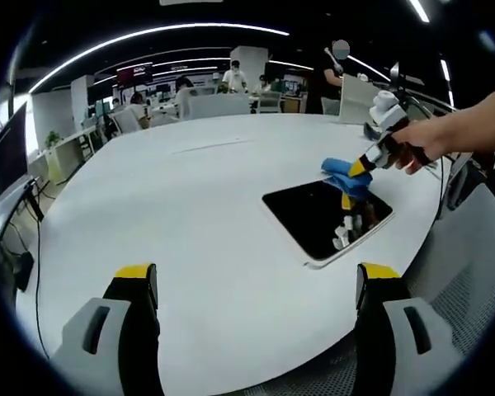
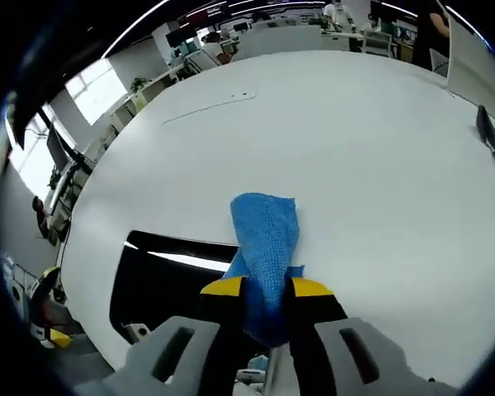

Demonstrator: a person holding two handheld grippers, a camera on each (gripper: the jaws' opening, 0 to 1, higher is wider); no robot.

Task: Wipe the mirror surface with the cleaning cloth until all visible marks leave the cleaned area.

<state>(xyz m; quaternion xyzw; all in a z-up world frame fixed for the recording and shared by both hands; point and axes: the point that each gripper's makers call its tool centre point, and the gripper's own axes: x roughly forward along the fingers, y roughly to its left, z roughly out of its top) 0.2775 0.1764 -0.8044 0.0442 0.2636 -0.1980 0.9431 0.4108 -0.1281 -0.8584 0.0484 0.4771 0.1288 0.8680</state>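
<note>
Two tools worked apart: the right tool (image 2: 264,289), clamped on the blue cloth (image 2: 266,239), was mid-wipe at the far edge of the mirror (image 1: 318,216) on the white table (image 1: 190,206), the left tool (image 1: 256,280) hung open nearby, and next seemed a sweep across the glass.

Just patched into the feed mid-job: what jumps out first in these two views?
The bright blue cleaning cloth stands out, pinched in the right claw and hanging over the edge of the dark mirror, which lies flat on the big white table. In the left gripper view a hand holds that claw at the mirror's far edge, while the left claw hangs open over bare tabletop nearer the camera.
</note>
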